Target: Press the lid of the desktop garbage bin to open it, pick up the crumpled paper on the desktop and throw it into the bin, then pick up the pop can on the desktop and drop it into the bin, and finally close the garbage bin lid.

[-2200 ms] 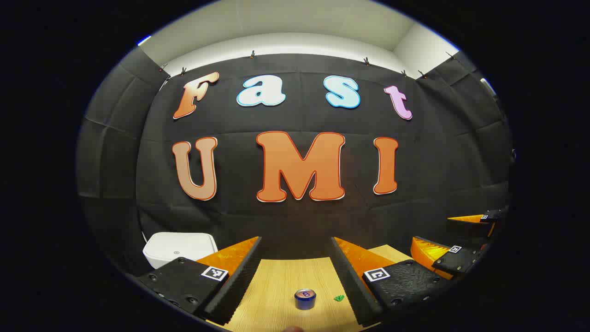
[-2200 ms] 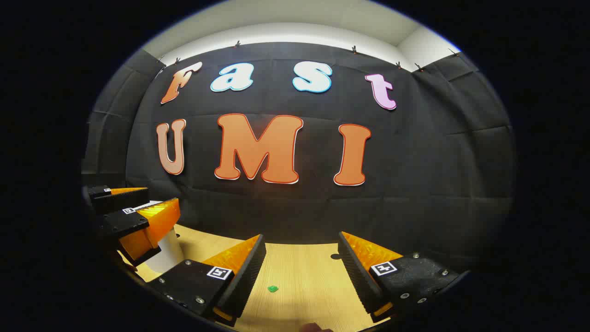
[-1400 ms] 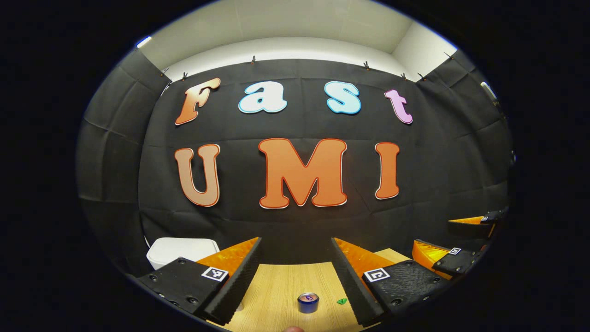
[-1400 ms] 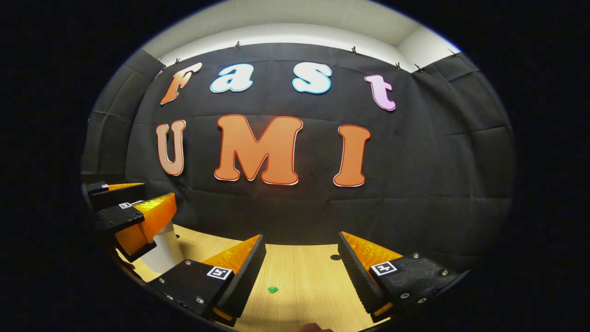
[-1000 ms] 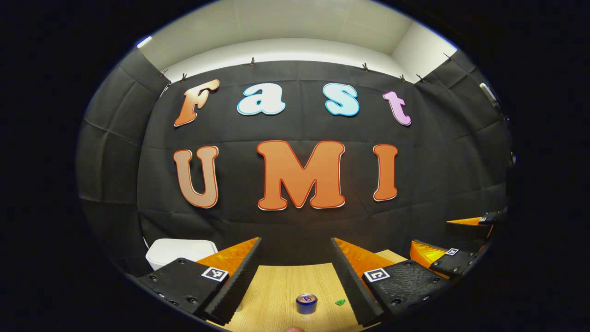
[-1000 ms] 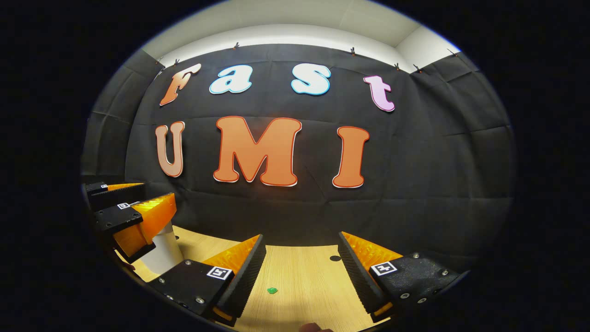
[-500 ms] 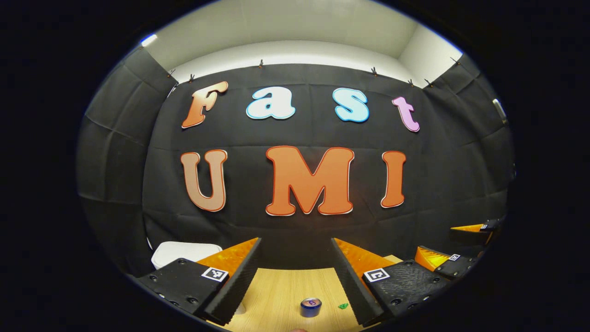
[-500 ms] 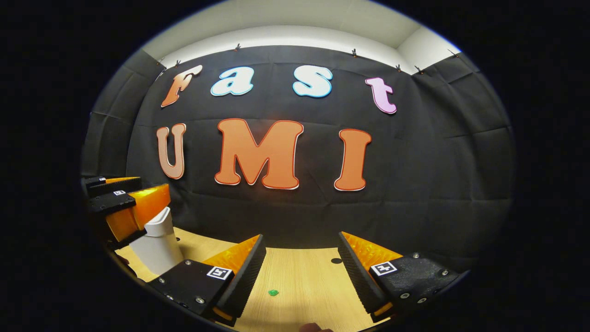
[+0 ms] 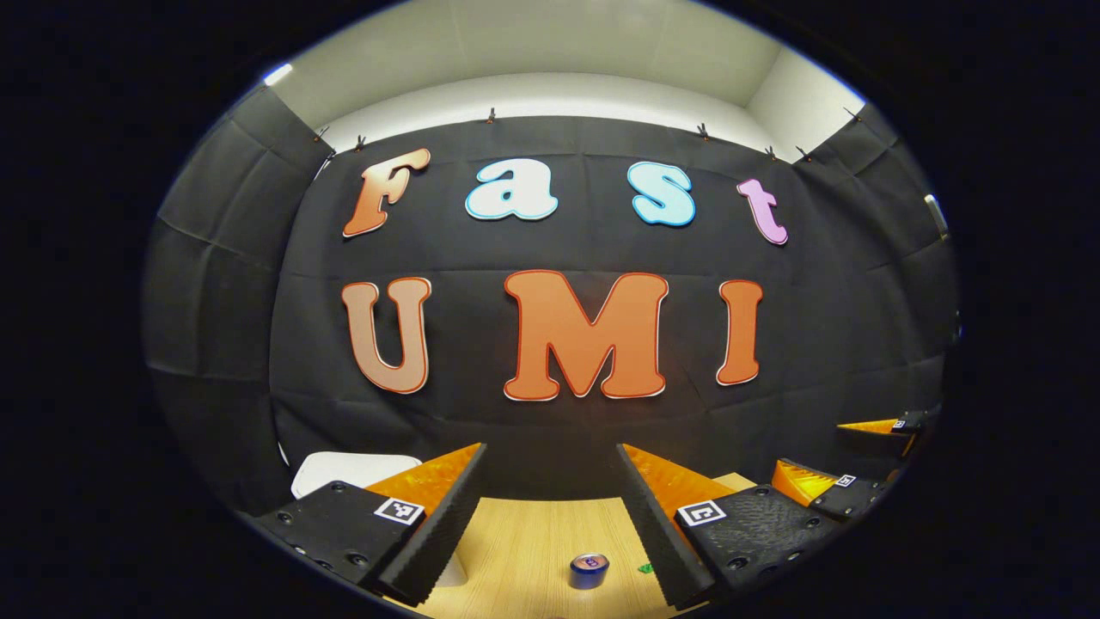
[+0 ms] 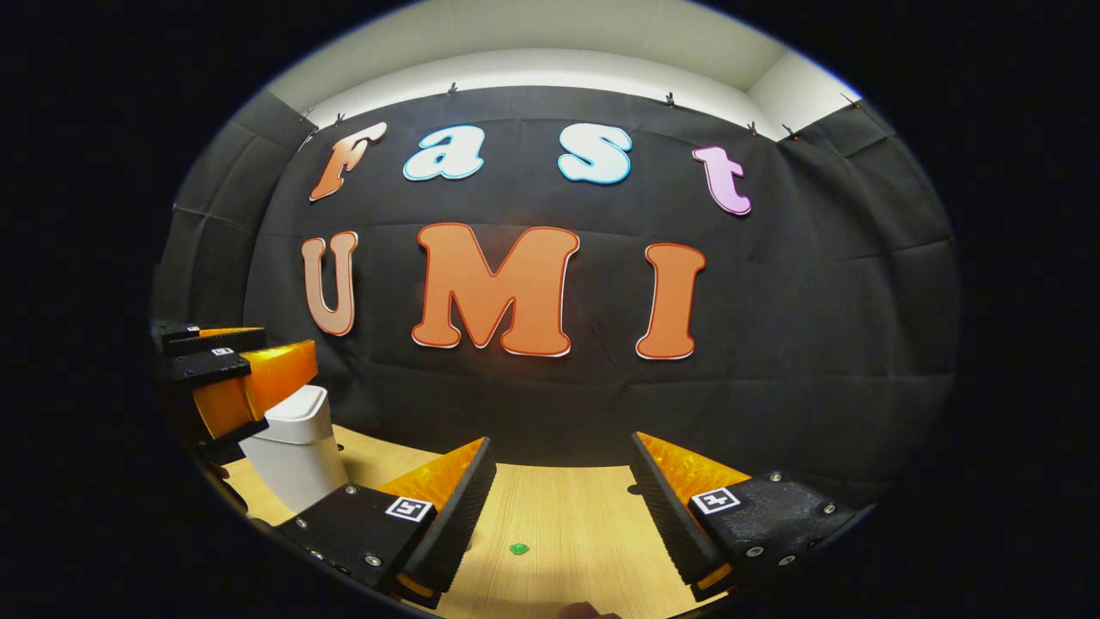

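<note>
Desk [image 10: 567, 507] runs along the bottom of both views, wood, under the black wall. Bin [image 10: 292, 456], white, lid down, sits lower left in the right gripper view; in the left gripper view its lid top peeks out lower left behind the left finger. Left gripper [image 9: 550, 507] fingers spread apart, holding nothing, raised above the desk; in the right gripper view it hangs at the left edge just above and beside the bin. Right gripper [image 10: 563, 503] fingers also spread, nothing between them, over bare desk. Can [image 9: 589, 570], upright, long axis vertical, sits bottom centre of the left gripper view, in the gap between the left fingers but low and near. Small green scrap [image 10: 518, 548] on the desk bottom centre of the right gripper view. Looks like the lid press comes first: bin lies left of the left fingers, and the left gripper is the nearer one. Paper: can't locate it.
</note>
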The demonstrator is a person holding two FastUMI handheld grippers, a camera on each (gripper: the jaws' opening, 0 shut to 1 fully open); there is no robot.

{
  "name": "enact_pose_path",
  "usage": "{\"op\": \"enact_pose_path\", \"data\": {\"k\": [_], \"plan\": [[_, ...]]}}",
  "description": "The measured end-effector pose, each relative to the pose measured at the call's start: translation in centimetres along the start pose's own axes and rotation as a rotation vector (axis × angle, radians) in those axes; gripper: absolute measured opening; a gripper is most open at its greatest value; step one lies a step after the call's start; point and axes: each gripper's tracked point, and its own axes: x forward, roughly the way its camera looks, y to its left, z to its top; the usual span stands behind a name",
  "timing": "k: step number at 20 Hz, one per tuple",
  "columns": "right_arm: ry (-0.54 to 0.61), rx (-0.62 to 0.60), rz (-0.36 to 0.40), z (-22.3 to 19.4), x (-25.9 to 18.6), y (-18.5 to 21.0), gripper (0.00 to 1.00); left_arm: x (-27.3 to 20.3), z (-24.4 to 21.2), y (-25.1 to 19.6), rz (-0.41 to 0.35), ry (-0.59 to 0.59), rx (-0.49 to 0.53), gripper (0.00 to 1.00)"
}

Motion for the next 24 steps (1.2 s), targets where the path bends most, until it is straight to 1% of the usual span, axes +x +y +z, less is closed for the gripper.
{"op": "enact_pose_path", "data": {"k": [3, 4, 7, 8, 10, 11, 12, 13, 15, 16, 18, 19, 24], "plan": [[0.001, 0.001, 0.007, -0.1, 0.1, 0.5, 0.93, 0.1, 0.0, 0.8, -0.007, 0.002, 0.003, 0.92], [0.002, 0.0, 0.011, -0.2, 0.2, 0.8, 0.94, 0.0, 0.2, 1.0, -0.011, 0.001, 0.002, 0.89], [0.008, -0.005, 0.025, -0.5, 0.4, 1.7, 0.93, 0.4, 0.9, 3.7, 0.041, -0.027, 0.03, 0.82], [0.012, -0.005, 0.03, -0.7, 0.5, 1.9, 0.93, 0.5, 1.2, 4.6, 0.06, -0.031, 0.036, 0.75], [0.015, -0.004, 0.036, -0.9, 0.6, 2.4, 0.93, 0.7, 1.2, 6.9, 0.103, -0.034, 0.037, 0.63], [0.015, -0.004, 0.038, -0.9, 0.7, 2.6, 0.93, 0.9, 1.2, 8.0, 0.126, -0.032, 0.037, 0.6], [0.013, -0.003, 0.04, -0.9, 0.9, 2.8, 0.93, 1.0, 1.2, 9.2, 0.145, -0.032, 0.037, 0.49], [0.012, -0.001, 0.042, -0.9, 0.9, 3.0, 0.94, 1.1, 1.3, 10.5, 0.168, -0.032, 0.037, 0.45], [0.013, 0.001, 0.046, -1.1, 1.1, 3.3, 0.94, 1.8, 1.5, 12.7, 0.205, -0.031, 0.04, 0.31], [0.013, 0.003, 0.047, -1.1, 1.1, 3.5, 0.94, 1.9, 1.5, 14.0, 0.23, -0.026, 0.046, 0.22], [0.013, 0.003, 0.049, -1.2, 1.3, 3.7, 0.94, 2.2, 1.0, 16.2, 0.273, -0.012, 0.048, 0.06], [0.012, 0.002, 0.049, -1.2, 1.4, 3.8, 0.94, 2.5, 0.5, 16.9, 0.279, 0.007, 0.04, 0.01], [0.019, 0.003, 0.048, -1.7, 1.9, 4.2, 0.94, 3.7, -3.4, 20.6, 0.289, 0.124, -0.045, 0.01]]}}
